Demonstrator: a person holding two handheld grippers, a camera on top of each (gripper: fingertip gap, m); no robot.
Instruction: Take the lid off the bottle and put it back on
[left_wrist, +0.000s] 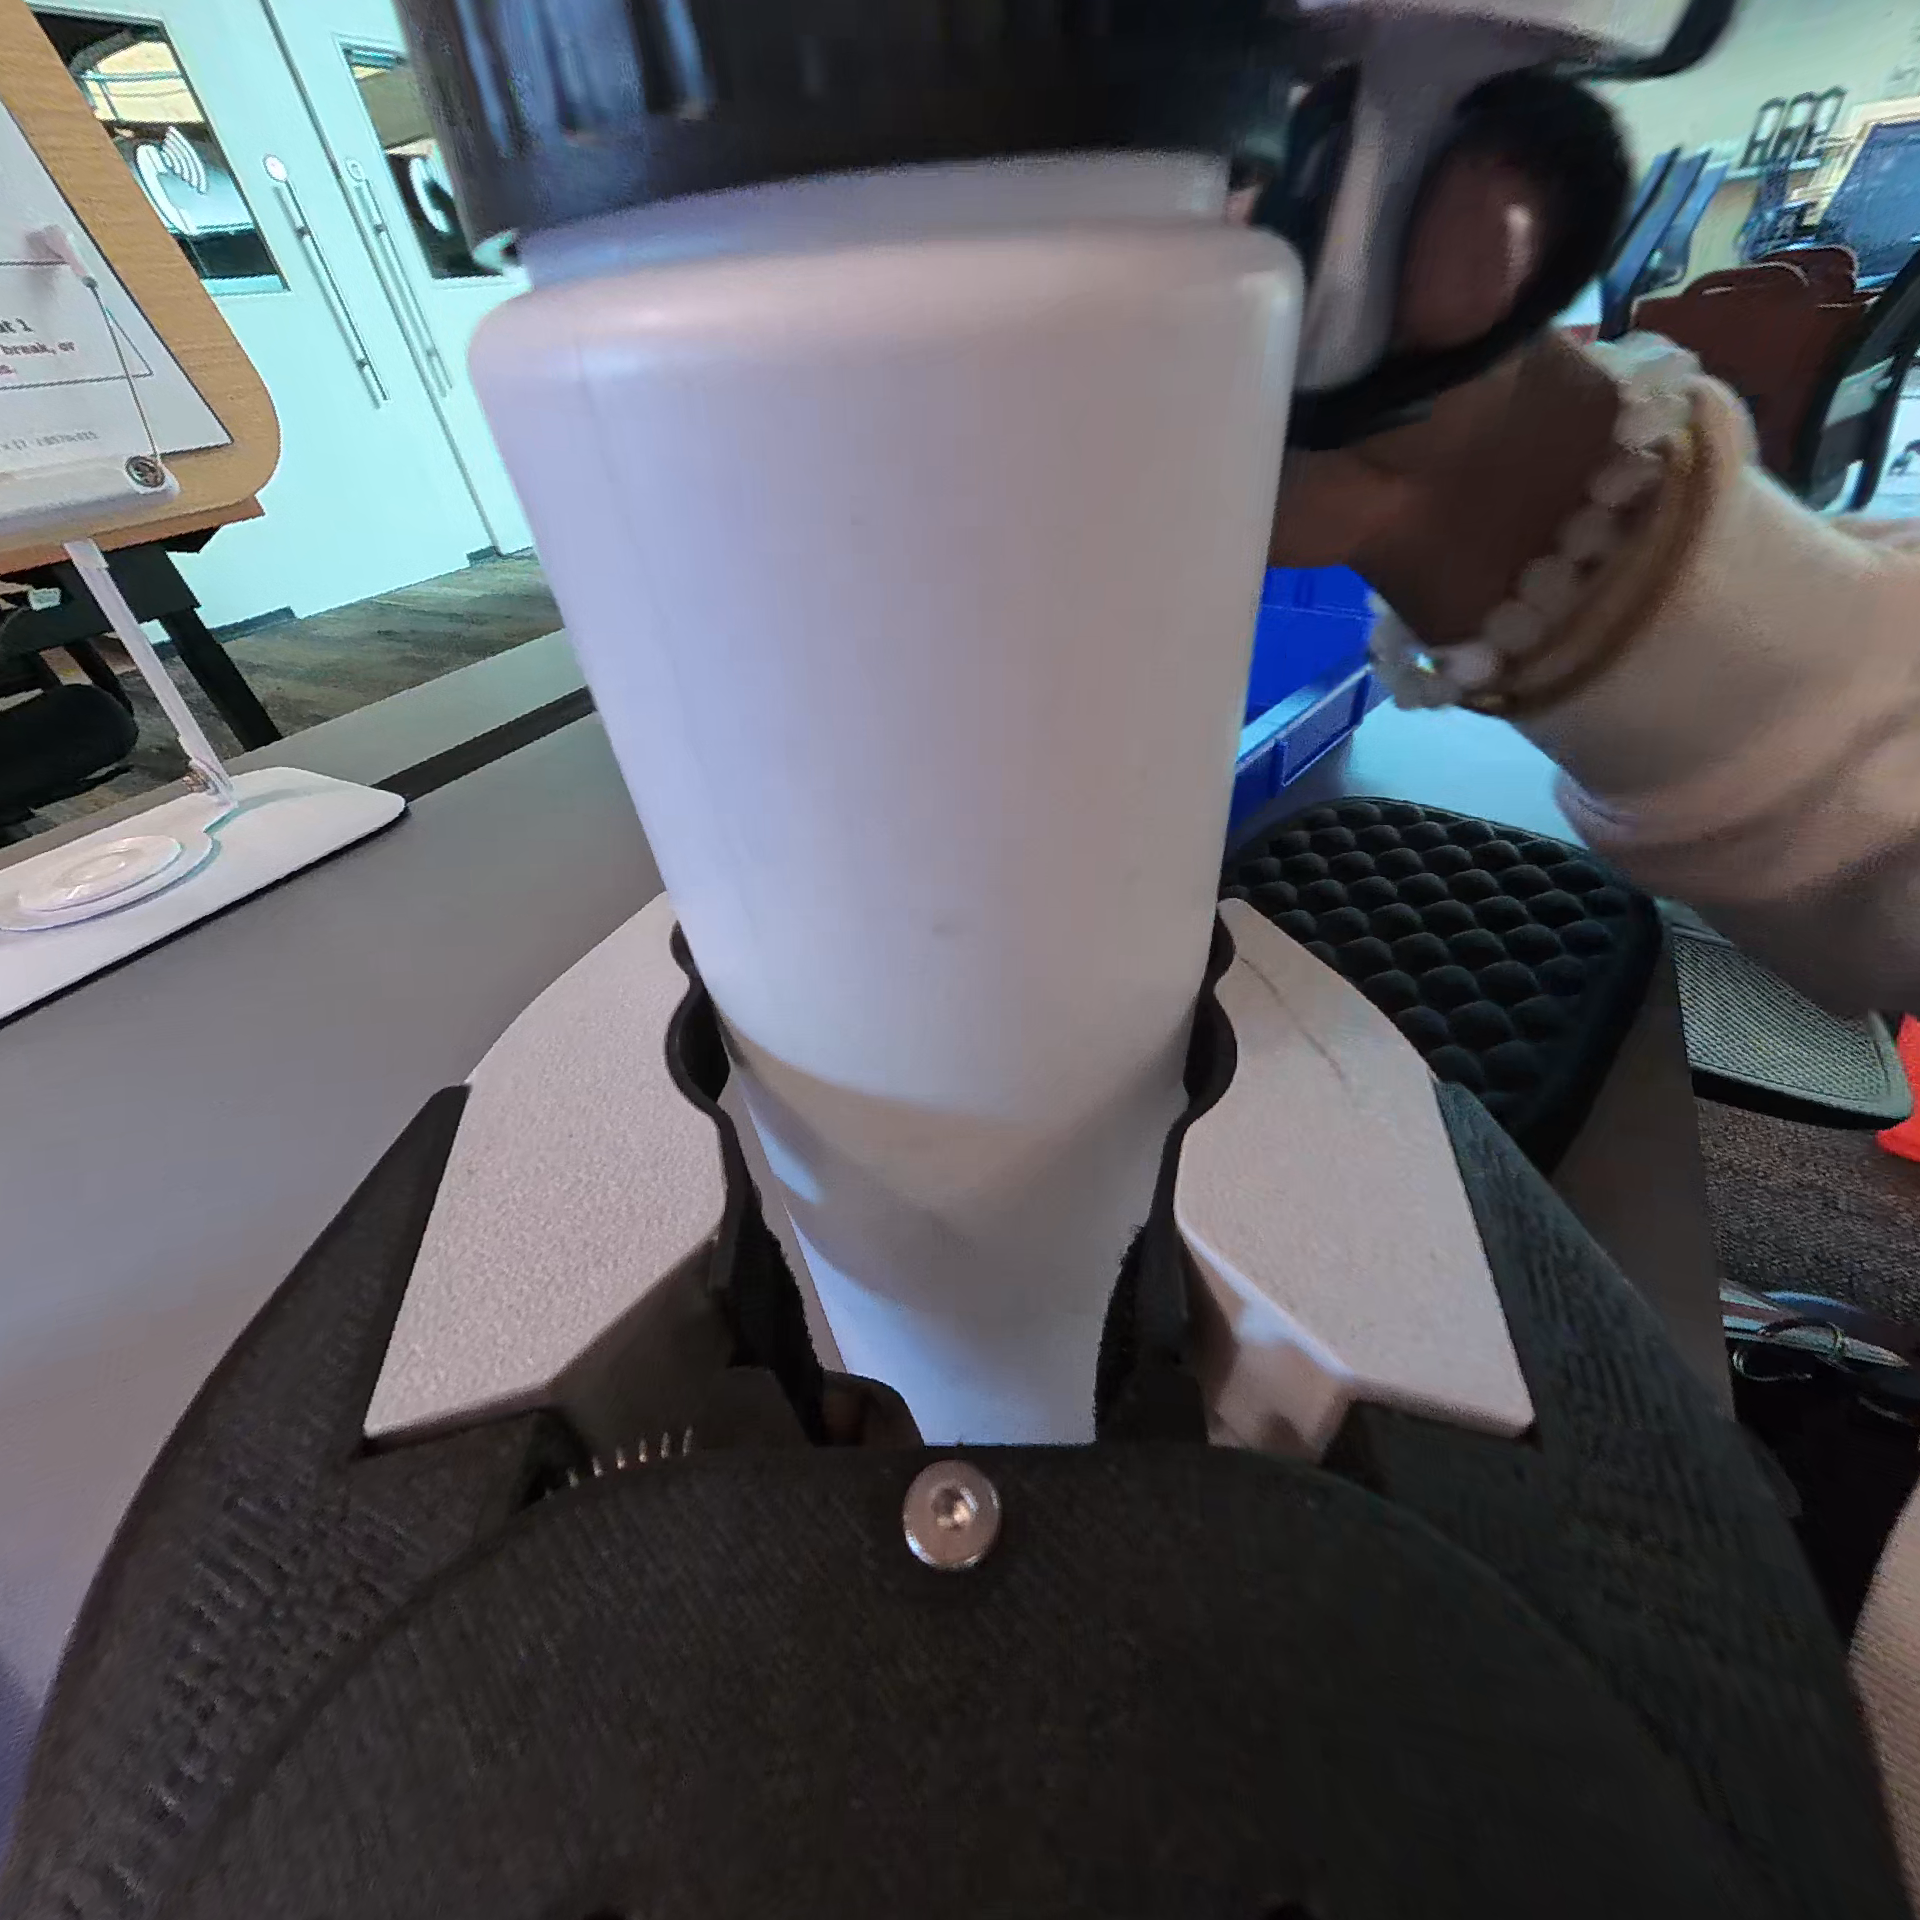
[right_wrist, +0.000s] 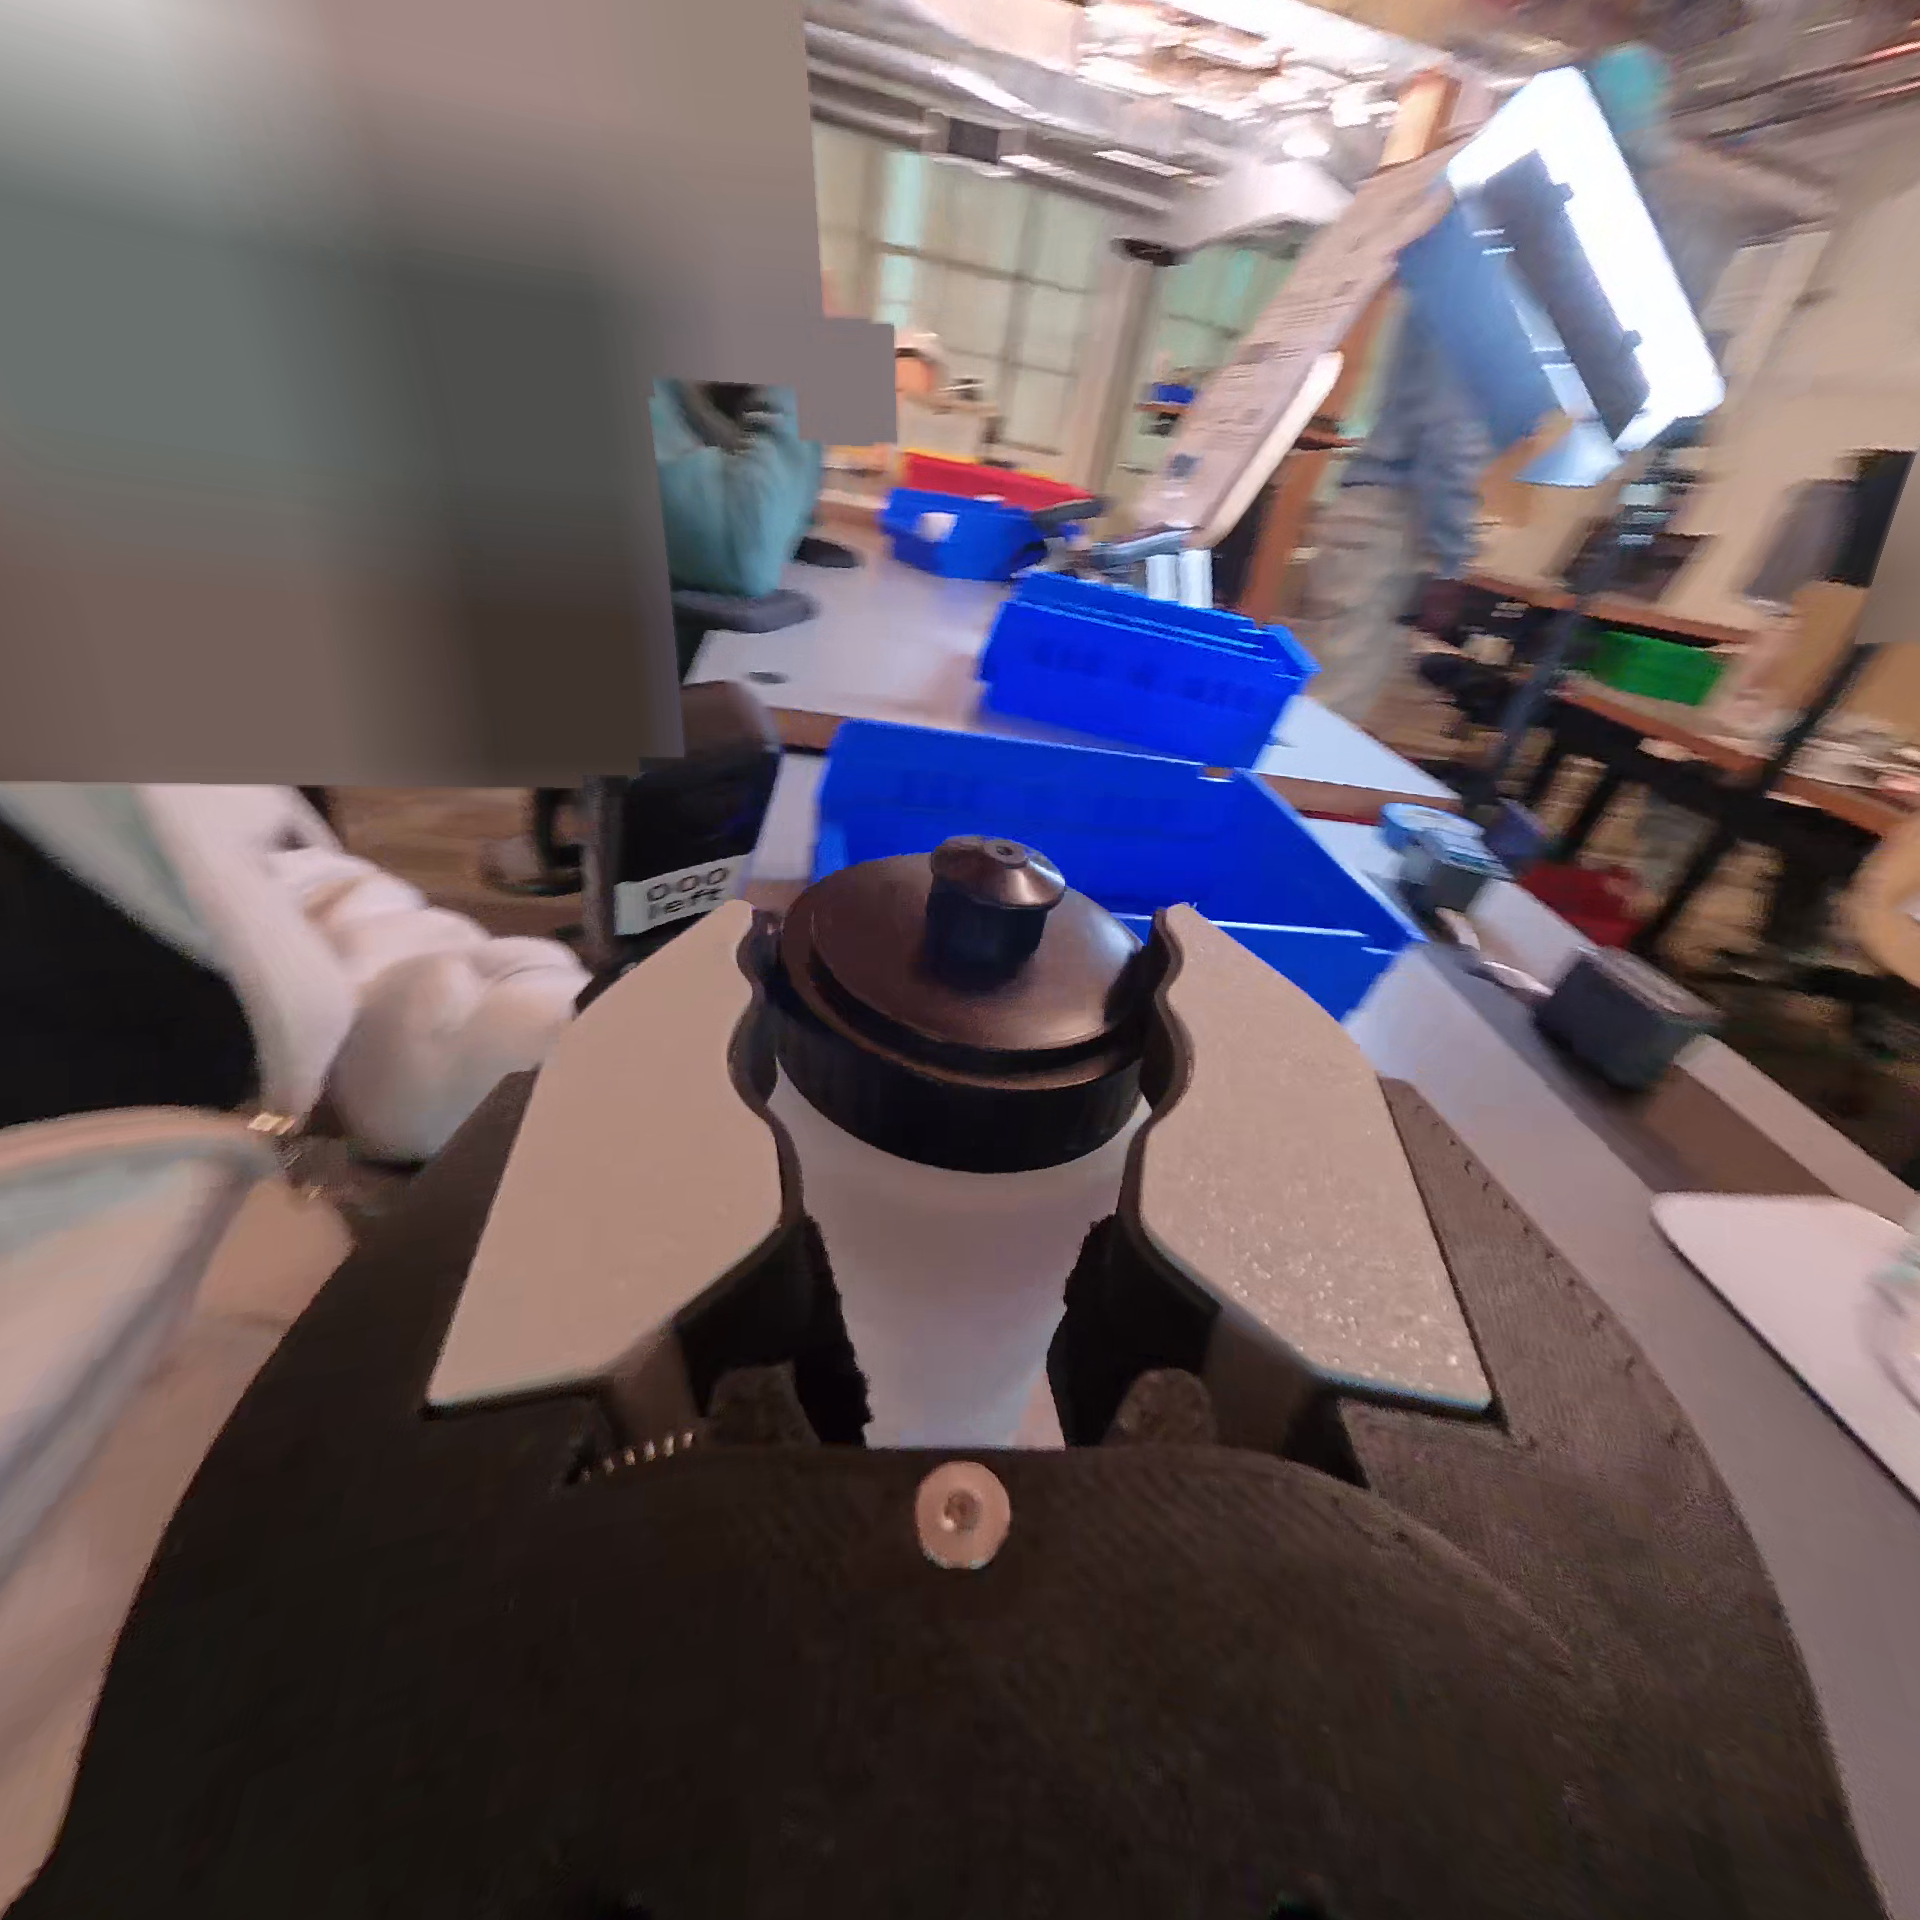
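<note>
A white bottle (left_wrist: 883, 623) fills the left wrist view, lifted off the table and blurred. My left gripper (left_wrist: 951, 925) is shut on its lower body, with both fingers pressed against its sides. The black lid (left_wrist: 831, 104) with ribbed rim sits on the bottle's top end. In the right wrist view the lid (right_wrist: 935, 1018) with its spout sits on the bottle (right_wrist: 966, 1226), and my right gripper (right_wrist: 961, 935) is shut on the lid's rim. The person's hand (left_wrist: 1558, 582) with bracelets holds the right gripper beside the lid.
A grey table (left_wrist: 260, 1039) lies below, with a white sign stand (left_wrist: 208, 831) at left. Blue bins (right_wrist: 1091, 821) stand behind the bottle. A black mesh chair (left_wrist: 1455, 914) is at right. A small dark box (right_wrist: 1621, 1013) and a white pad (right_wrist: 1787, 1278) lie on the table.
</note>
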